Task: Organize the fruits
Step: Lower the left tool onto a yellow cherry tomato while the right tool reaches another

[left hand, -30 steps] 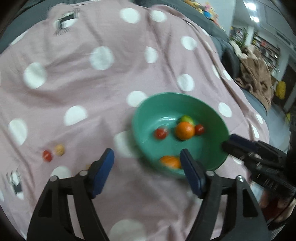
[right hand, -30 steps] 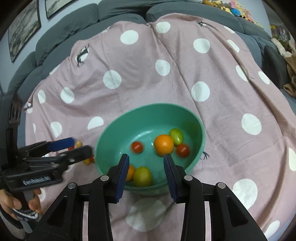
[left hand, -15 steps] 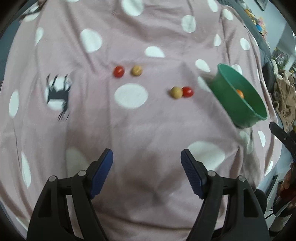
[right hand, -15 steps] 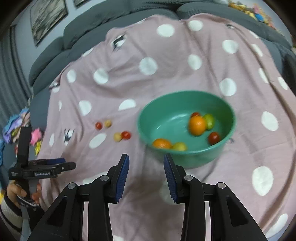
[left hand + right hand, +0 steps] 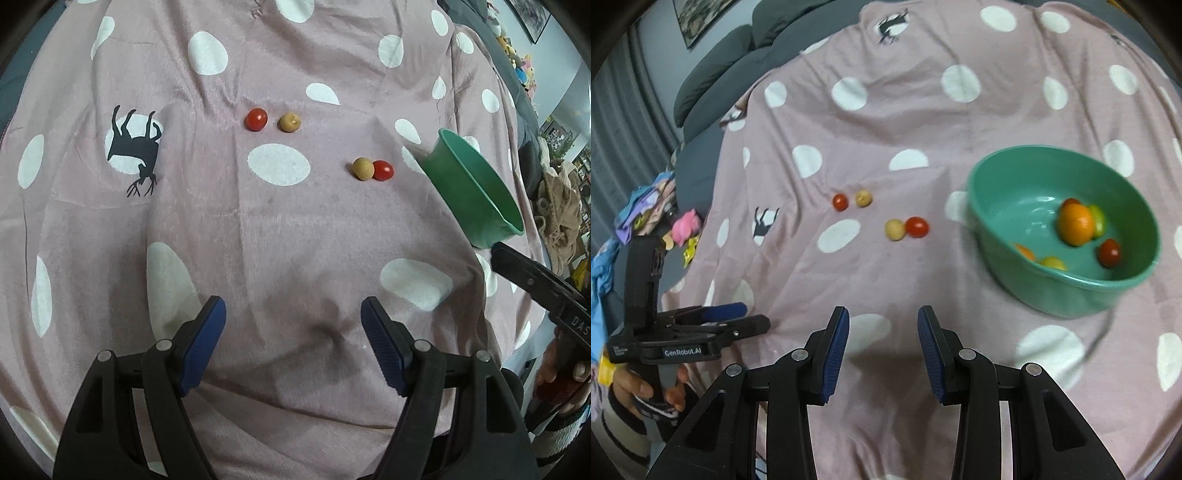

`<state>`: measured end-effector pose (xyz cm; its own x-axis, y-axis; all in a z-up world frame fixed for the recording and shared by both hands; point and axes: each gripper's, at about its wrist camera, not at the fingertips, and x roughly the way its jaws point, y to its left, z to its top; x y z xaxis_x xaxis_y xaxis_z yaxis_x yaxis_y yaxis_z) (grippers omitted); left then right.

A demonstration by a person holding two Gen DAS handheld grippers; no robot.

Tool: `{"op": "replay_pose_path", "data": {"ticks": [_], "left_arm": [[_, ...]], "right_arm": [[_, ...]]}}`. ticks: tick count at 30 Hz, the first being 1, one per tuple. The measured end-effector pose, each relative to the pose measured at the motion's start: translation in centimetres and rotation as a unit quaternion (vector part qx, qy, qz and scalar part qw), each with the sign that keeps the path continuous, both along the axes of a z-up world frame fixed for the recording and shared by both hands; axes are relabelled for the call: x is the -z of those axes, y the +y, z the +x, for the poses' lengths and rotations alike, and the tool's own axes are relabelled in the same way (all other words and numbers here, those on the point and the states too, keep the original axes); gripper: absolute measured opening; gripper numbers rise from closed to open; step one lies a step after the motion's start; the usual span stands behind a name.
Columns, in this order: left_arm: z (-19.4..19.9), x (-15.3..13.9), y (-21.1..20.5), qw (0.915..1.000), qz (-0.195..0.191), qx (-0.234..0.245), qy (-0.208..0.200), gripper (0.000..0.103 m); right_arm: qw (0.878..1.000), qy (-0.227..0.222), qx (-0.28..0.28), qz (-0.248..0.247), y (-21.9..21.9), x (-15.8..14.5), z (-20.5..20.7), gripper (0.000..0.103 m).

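Observation:
Four small fruits lie on the pink dotted cloth: a red tomato (image 5: pixel 256 119) beside a yellow fruit (image 5: pixel 289 122), and nearer the bowl a yellow fruit (image 5: pixel 362 168) touching a red tomato (image 5: pixel 383 170). The green bowl (image 5: pixel 997 236) holds an orange (image 5: pixel 1076 223), a red tomato (image 5: pixel 1109 252) and several other fruits. My left gripper (image 5: pixel 293 314) hovers open and empty over the cloth, short of the loose fruits. My right gripper (image 5: pixel 882 321) has its jaws a little apart with nothing between them, left of the bowl and nearer than the loose fruits (image 5: pixel 895 229).
The cloth covers a grey sofa (image 5: pixel 713 74). Colourful toys and clothes (image 5: pixel 646 206) lie off the cloth's left edge. A brown blanket (image 5: pixel 557 206) sits beyond the bowl. A hand (image 5: pixel 635 387) holds the left gripper's handle.
My left gripper has swung from the bowl to over the loose fruits on the cloth. My right gripper has drawn back from the bowl and shifted left. Neither opening has changed.

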<state>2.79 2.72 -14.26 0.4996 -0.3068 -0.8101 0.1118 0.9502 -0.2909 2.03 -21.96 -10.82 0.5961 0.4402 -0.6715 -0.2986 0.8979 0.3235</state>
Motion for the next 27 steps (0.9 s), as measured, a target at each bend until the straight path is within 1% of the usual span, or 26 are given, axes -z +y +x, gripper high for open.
{"op": "replay_pose_path", "data": {"ticks": [5, 11, 16, 20, 22, 27], "left_arm": [[1.2, 0.0, 0.6, 0.9999, -0.013, -0.003, 0.000, 0.076], [3.8, -1.1, 1.0, 0.9997, -0.019, -0.002, -0.018, 0.076], [5.8, -1.4, 1.4, 0.9995, -0.018, 0.001, -0.025, 0.076], [6.8, -1.3, 1.7, 0.9995, -0.022, 0.003, -0.024, 0.076], [7.2, -1.1, 1.8, 0.9995, -0.024, 0.003, -0.022, 0.076], [8.0, -0.8, 1.8, 0.9995, -0.027, 0.003, -0.018, 0.076]], "right_arm": [[1.000, 0.016, -0.018, 0.007, 2.1, 0.5, 2.5, 0.039], [0.999, 0.041, -0.029, 0.012, 4.7, 1.4, 7.2, 0.039], [0.996, 0.085, -0.017, -0.015, 6.0, 3.2, 11.3, 0.039], [0.993, 0.115, -0.004, -0.035, 6.5, 4.7, 13.5, 0.039], [0.992, 0.118, 0.002, -0.046, 6.6, 5.1, 14.3, 0.039], [0.991, 0.112, 0.007, -0.069, 7.1, 5.1, 15.5, 0.039]]}}
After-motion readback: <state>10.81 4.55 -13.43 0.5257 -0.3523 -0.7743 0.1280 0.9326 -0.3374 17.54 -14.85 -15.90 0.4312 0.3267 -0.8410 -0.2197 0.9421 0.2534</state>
